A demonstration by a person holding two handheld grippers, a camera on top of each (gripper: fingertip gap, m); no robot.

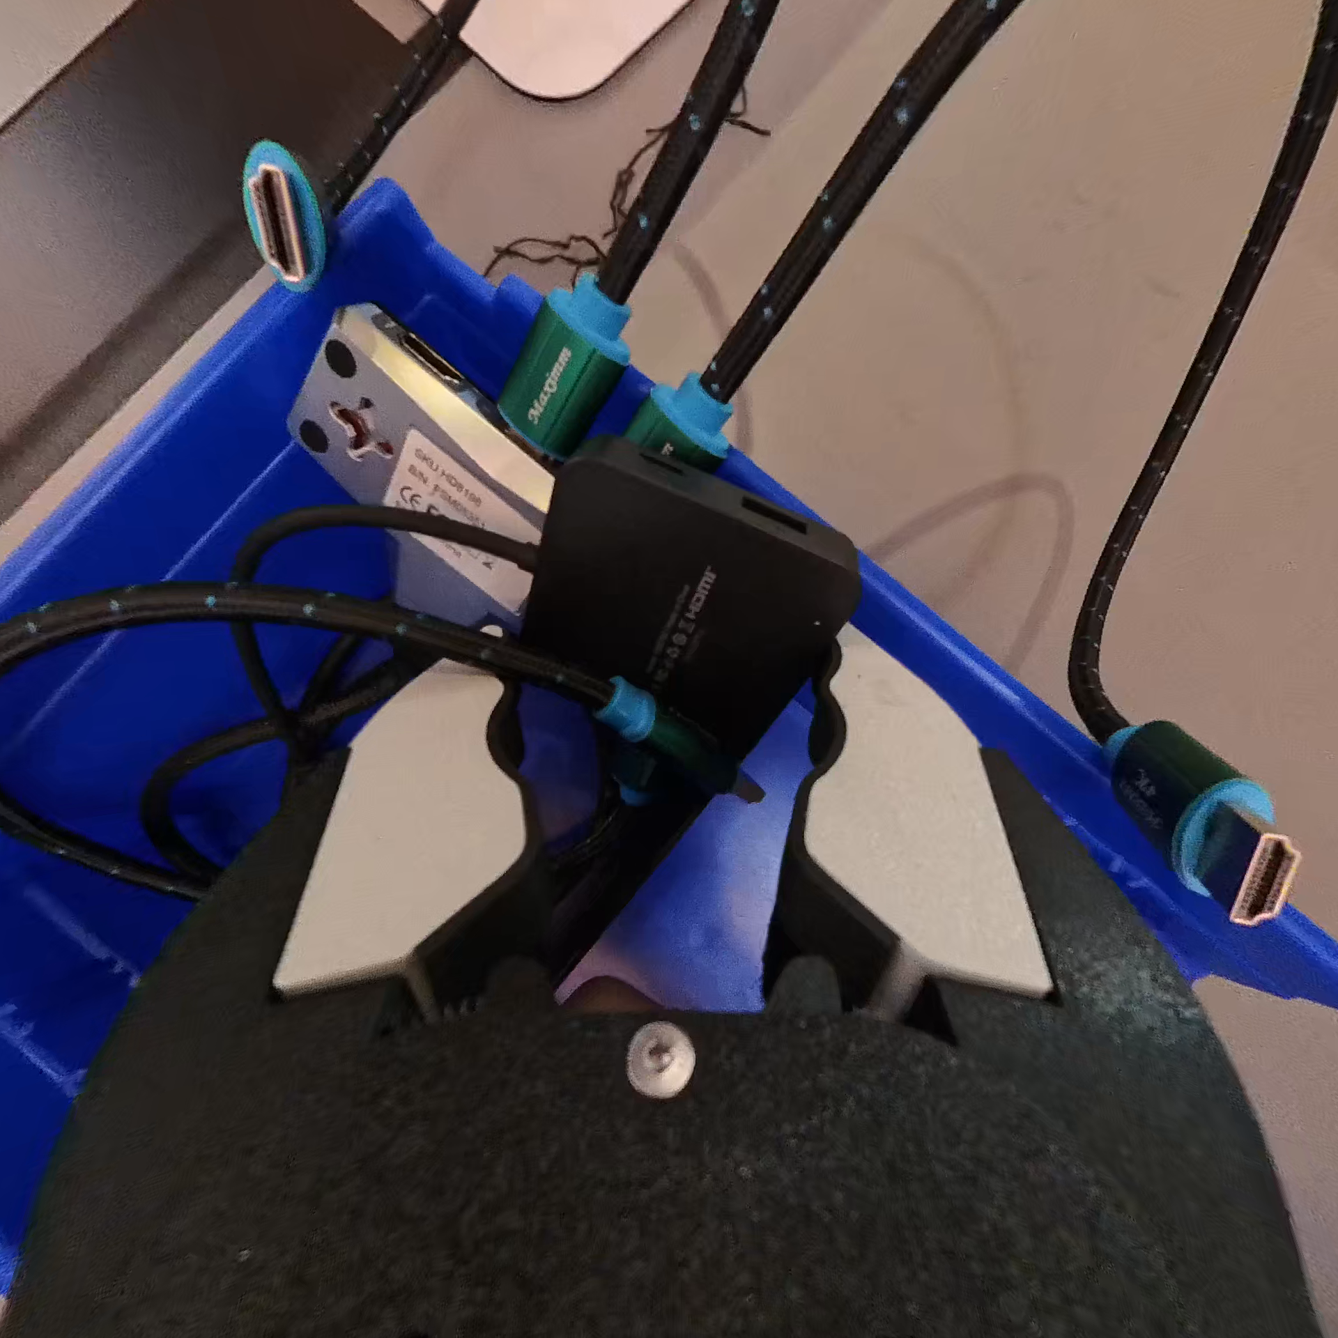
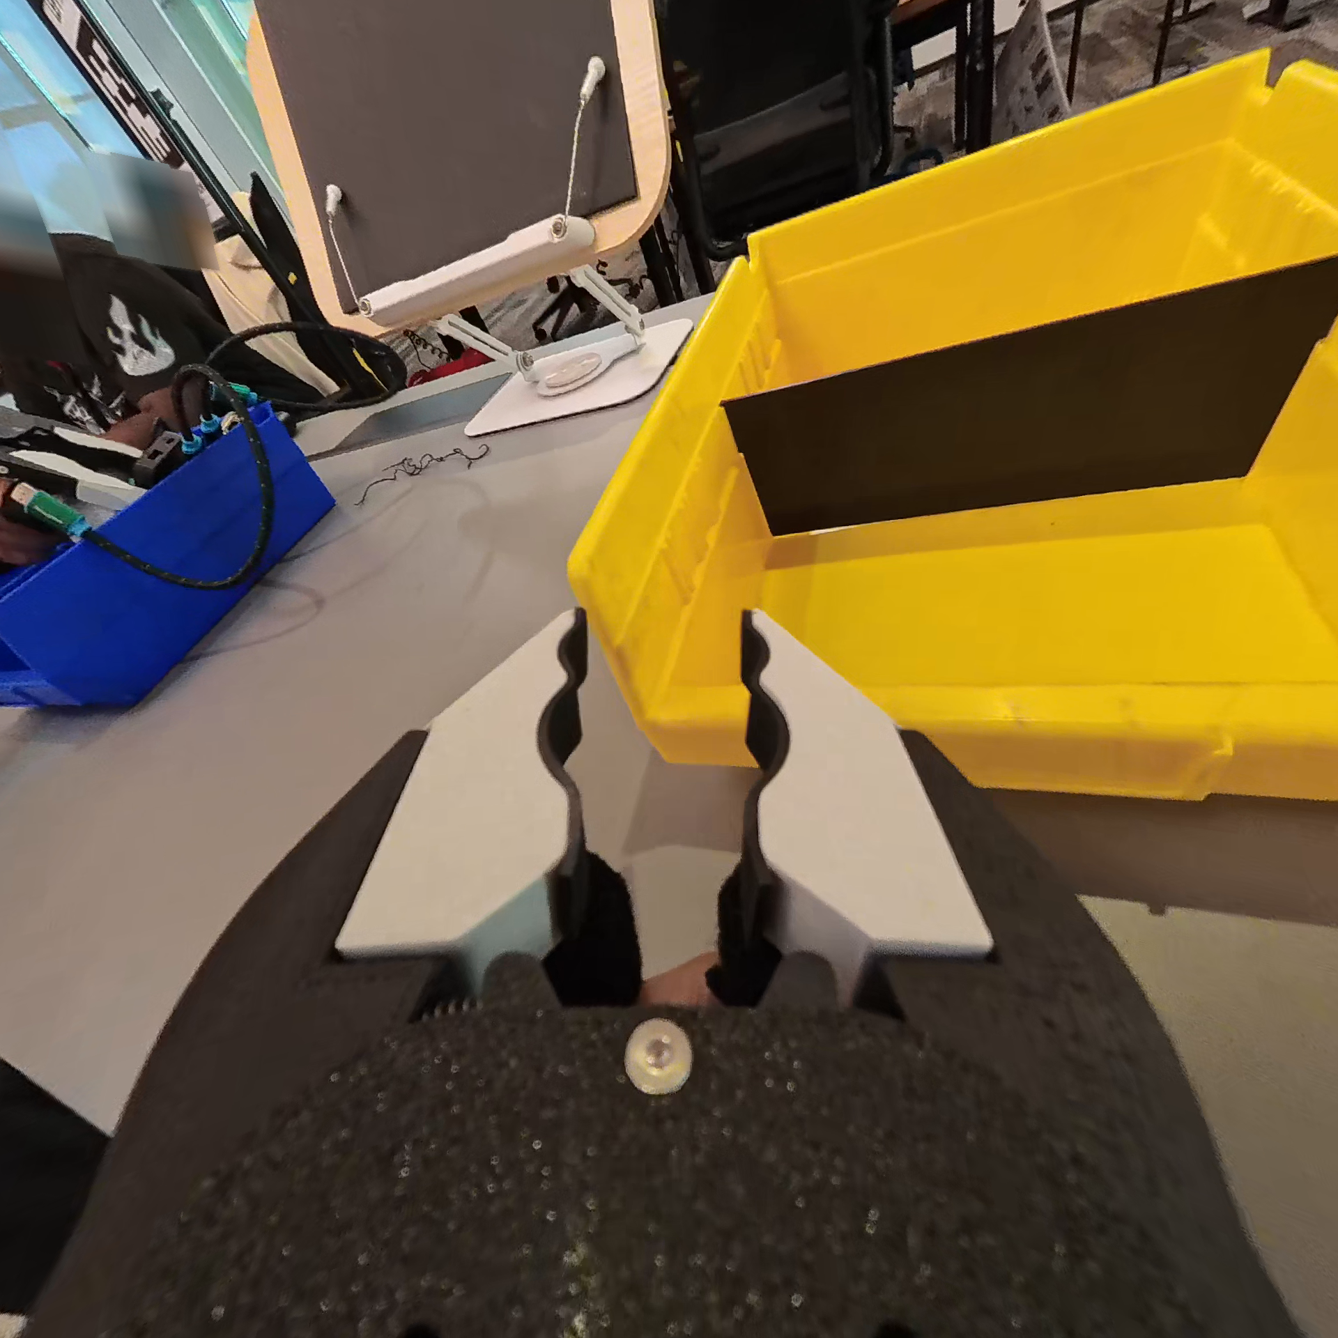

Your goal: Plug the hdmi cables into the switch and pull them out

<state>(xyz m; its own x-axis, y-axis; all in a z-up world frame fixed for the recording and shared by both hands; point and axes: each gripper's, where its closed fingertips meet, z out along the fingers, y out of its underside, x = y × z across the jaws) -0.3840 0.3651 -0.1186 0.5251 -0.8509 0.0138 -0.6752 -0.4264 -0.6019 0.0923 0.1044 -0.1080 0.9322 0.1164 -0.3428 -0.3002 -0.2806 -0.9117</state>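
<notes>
My left gripper (image 1: 666,699) is shut on a black HDMI switch (image 1: 695,579) and holds it tilted over a blue bin (image 1: 181,470). One green-shelled HDMI plug (image 1: 677,427) sits in the switch's far edge. A second green plug (image 1: 568,376) stands beside it, and its port is hidden. Another plug (image 1: 651,724) meets the switch's near left side. Two loose plugs hang over the bin rim, one at the far left (image 1: 282,217) and one at the right (image 1: 1231,832). My right gripper (image 2: 662,630) is open and empty over the grey table, well away from the blue bin (image 2: 145,579).
A silver box (image 1: 405,442) lies in the blue bin behind the switch. A large yellow bin (image 2: 1013,579) with a black divider stands right in front of my right gripper. A tablet stand (image 2: 579,362) and some loose thread (image 2: 427,463) sit on the table farther back. Some 55 centimeters of space lies between my two pairs of fingers.
</notes>
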